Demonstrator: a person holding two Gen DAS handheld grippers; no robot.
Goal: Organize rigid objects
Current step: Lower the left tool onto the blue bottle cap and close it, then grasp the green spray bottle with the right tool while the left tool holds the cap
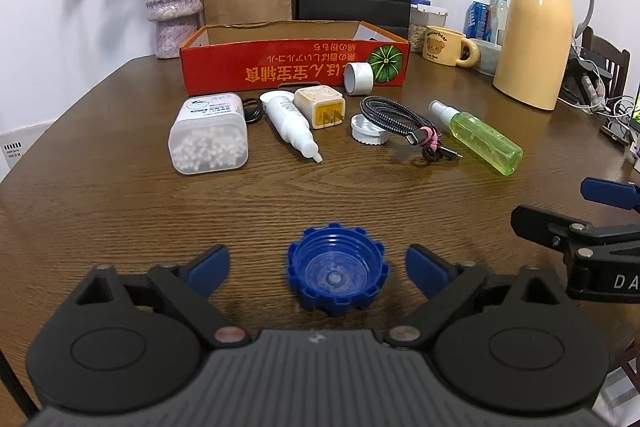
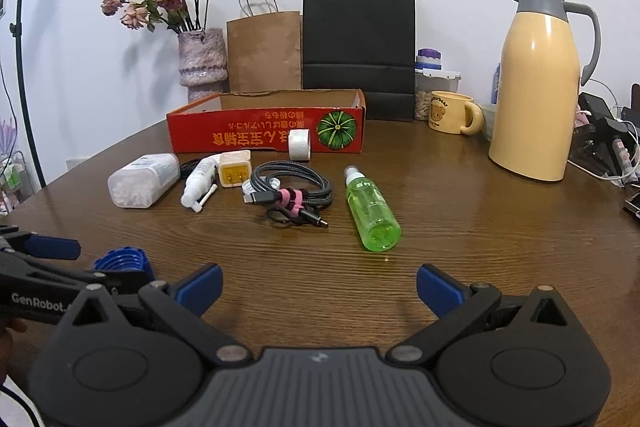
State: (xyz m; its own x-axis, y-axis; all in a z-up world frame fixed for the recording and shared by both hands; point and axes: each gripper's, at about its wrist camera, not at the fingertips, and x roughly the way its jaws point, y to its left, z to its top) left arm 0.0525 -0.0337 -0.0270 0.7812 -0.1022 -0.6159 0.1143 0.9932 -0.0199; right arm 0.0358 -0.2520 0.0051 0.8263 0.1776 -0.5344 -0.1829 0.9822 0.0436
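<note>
The shallow red cardboard box (image 1: pixel 294 65) stands at the back of the brown wooden table (image 1: pixel 120 211); its inside is hidden. A clear plastic tub of white swabs (image 1: pixel 208 137) lies on its side. The left gripper (image 1: pixel 318 271) gapes wide around the upturned blue ridged bottle cap (image 1: pixel 338 273), pads clear of it. The right gripper (image 2: pixel 318 287) is spread wide, holding nothing.

"GenRobot" is showing in white on the left gripper (image 2: pixel 52 255) at the left edge of the right wrist view. "DA" is showing on the right gripper (image 1: pixel 580 203) at the right edge of the left wrist view. "Butterbear" is curving across the yellow mug (image 2: pixel 450 113). Orange characters are running upside down along the red box (image 1: pixel 280 67).
</note>
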